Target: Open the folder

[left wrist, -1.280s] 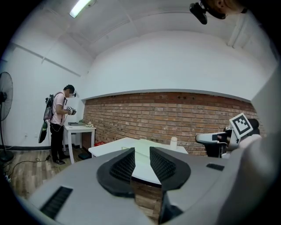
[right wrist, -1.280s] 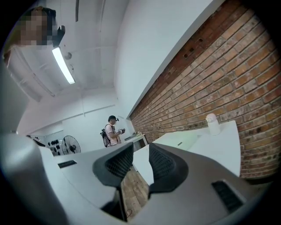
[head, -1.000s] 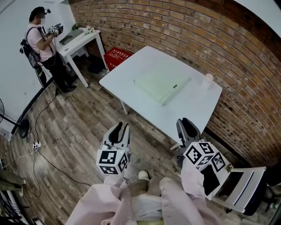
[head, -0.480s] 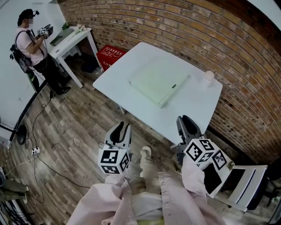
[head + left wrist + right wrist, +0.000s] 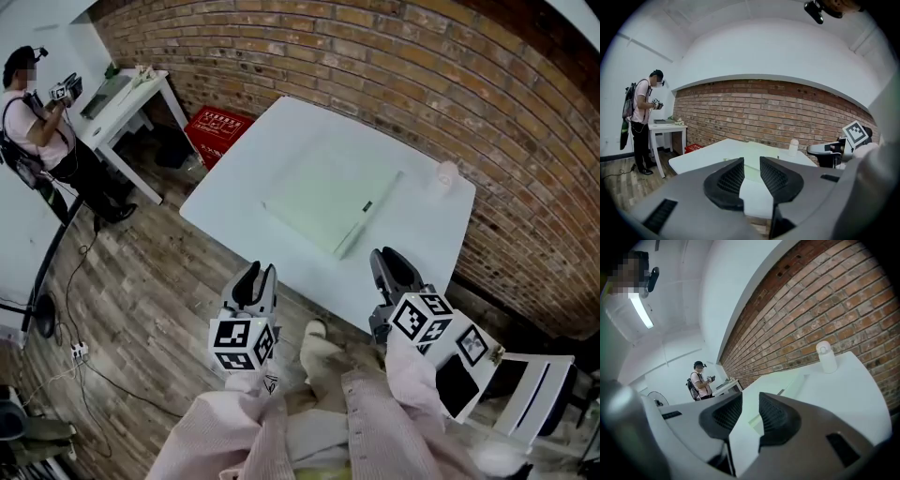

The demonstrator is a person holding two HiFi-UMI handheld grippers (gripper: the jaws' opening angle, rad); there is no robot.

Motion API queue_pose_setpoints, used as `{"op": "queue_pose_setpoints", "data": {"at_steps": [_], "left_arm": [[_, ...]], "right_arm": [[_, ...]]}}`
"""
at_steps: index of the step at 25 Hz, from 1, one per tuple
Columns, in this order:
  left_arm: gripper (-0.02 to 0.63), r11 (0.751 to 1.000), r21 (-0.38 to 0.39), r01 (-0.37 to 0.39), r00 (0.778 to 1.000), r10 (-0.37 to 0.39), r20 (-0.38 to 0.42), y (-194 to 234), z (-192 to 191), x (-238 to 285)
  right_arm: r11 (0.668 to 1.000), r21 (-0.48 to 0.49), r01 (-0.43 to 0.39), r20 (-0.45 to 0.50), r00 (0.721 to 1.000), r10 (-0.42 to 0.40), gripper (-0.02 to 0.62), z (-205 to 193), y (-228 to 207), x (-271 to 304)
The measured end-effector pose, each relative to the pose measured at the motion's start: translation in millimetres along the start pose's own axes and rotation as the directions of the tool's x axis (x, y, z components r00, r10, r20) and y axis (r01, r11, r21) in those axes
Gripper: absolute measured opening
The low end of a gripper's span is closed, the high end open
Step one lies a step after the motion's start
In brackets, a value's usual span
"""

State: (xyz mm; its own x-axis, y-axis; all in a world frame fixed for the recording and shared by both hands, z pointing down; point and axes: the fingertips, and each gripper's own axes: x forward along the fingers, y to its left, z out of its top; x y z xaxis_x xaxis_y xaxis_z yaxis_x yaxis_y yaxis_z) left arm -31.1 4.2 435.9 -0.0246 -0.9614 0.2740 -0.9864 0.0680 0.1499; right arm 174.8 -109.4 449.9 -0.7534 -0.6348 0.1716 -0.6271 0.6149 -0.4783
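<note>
The folder [image 5: 328,199] lay ahead on the tabletop [image 5: 427,234], its near corner closer to the right hand-held gripper [image 5: 394,267] than the left hand-held gripper [image 5: 253,279]. Both sets of jaws stood apart, empty.

The flat pale green folder [image 5: 323,199] fills the middle of the white rectangular table [image 5: 225,202], with bare tabletop all round it. A small white plastic bottle [image 5: 447,173] stands near the table's far right corner, apart from the folder.
</note>
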Motion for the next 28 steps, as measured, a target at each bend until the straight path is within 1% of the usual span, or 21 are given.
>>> {"op": "queue_pose_setpoints", "data": {"at_steps": [8, 14, 18, 23, 28], "left_arm": [[0.094, 0.999, 0.014, 0.042, 0.996, -0.041, -0.076, 10.5, -2.5, 60.3], [0.094, 0.996, 0.037, 0.081, 0.99, -0.076, -0.116, 13.8, -4.0, 97.6], [0.094, 0.99, 0.075, 0.122, 0.983, -0.11, -0.146, 7.0, -7.0, 121.6], [0.098, 0.972, 0.16, 0.17, 0.975, -0.143, -0.17, 5.3, -1.5, 143.7], [0.109, 0.937, 0.248, 0.247, 0.957, -0.195, -0.215, -2.8, -3.1, 157.1]], "right_arm": [[0.997, 0.065, 0.034, -0.051, 0.998, -0.03, 0.092, -4.4, -23.6, 43.5], [0.991, 0.11, 0.078, -0.064, 0.995, -0.071, 0.092, -7.5, -40.0, 64.4], [0.981, 0.156, 0.115, -0.068, 0.992, -0.105, 0.092, -10.2, -57.3, 76.1], [0.957, 0.248, 0.15, -0.094, 0.987, -0.131, 0.092, -22.5, -72.8, 93.2], [0.933, 0.317, 0.171, -0.117, 0.983, -0.141, 0.092, -36.2, -81.7, 102.2]]}}
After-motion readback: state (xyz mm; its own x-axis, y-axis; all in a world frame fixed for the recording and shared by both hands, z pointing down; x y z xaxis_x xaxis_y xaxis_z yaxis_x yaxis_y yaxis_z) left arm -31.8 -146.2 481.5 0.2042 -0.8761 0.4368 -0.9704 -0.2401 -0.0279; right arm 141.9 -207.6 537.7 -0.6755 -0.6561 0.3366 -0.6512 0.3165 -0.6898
